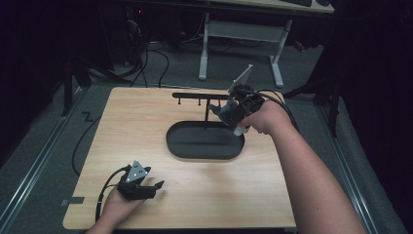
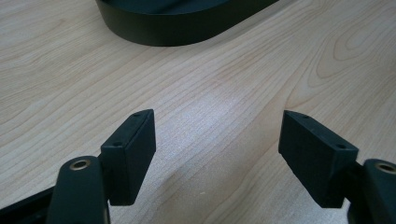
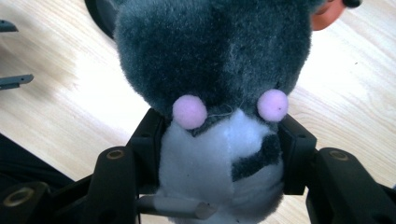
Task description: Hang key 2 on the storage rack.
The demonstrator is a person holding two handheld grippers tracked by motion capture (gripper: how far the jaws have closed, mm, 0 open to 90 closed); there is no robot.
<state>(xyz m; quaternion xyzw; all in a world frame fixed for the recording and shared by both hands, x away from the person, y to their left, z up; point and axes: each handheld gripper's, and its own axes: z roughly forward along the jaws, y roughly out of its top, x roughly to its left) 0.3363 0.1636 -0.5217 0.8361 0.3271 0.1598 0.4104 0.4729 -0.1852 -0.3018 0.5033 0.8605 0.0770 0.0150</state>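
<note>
My right gripper point(image 3: 217, 154) is shut on a grey and white plush toy point(image 3: 215, 70) with two pink cheek dots; its white body sits squeezed between the jaws. In the high view the right gripper point(image 1: 233, 113) holds the plush toy point(image 1: 225, 111) above the right end of a black oval tray point(image 1: 204, 141), beside the black hook rack point(image 1: 199, 96). My left gripper point(image 1: 155, 187) rests low near the table's front left, open, with bare wood between its pads point(image 2: 135, 149).
The wooden table point(image 1: 146, 122) carries the oval tray, whose rim point(image 2: 177, 32) lies ahead of the left gripper. A white desk frame point(image 1: 241, 36) and cables point(image 1: 151, 58) stand on the floor beyond the far edge.
</note>
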